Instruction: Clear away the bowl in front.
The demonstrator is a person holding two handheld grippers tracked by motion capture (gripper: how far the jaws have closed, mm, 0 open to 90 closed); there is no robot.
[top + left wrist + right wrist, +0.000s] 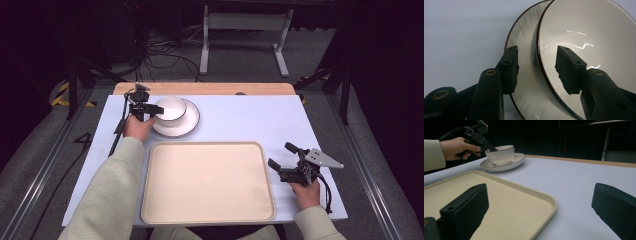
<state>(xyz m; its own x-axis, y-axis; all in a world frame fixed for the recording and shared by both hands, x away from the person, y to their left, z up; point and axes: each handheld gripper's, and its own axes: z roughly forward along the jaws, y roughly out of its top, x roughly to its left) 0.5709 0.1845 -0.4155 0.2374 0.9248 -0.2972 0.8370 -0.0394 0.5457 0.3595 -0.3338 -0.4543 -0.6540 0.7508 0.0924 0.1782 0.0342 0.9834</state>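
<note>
Left tongs [156,111] at the near-left rim of the white bowl [171,108], jaws straddling the wall: one pad inside the bowl, one outside over the plate. In the left gripper view, a visible gap between each pad and the bowl wall; jaws narrowed but not yet pressing, nothing held. Bowl seated upright on the white plate [192,125], both at the far-left part of the bench [250,120], near its wooden far edge. Plate's near rim just beside the far-left corner of the beige tray [207,182]; whether touching, cannot tell. Tray empty, lying flat across the near middle of the bench, its near rim close to the bench's front edge. Right tongs [285,156] wide apart, holding nothing, resting at the tray's right rim on the near-right part of the bench; in the right gripper view, one jaw over the tray's corner, the other over bare bench. Broad open bench surface to the right of the plate and beyond the tray, free for movement. Narrow bare strip along the left bench edge, beside the left sleeve [112,195].
</note>
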